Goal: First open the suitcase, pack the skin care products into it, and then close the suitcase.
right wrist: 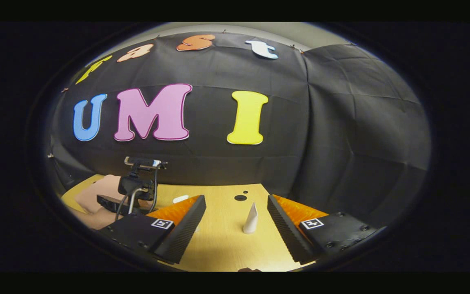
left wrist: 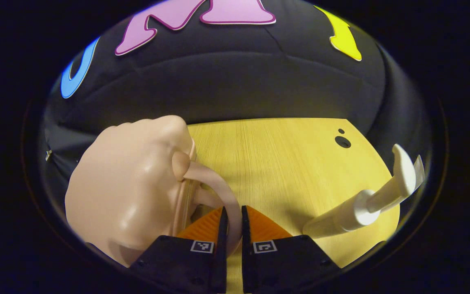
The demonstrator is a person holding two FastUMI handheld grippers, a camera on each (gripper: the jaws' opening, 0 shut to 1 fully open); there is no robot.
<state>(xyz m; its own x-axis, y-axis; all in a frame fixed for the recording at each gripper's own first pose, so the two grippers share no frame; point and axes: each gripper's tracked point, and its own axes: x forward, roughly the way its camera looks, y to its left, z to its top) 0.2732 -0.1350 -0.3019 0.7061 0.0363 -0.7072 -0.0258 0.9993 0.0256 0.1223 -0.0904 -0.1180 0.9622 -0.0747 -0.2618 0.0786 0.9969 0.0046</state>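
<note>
Fingers of the left gripper, at the bottom centre of the left gripper view, stand nearly closed on the curved handle of the pink suitcase; whether both press on it cannot be told. That case fills the lower left of the frame on the wooden table, its lid apparently down. A white pump bottle lies on its side at lower right, well apart from the case. In the right gripper view, the right gripper holds its fingers wide apart with nothing between them, and a small white tube stands upright beyond them at lower centre; the suitcase appears at lower left. Judged stage: opening the suitcase. The next move likely calls for steadying or lifting by the handle so the lid can be parted.
</note>
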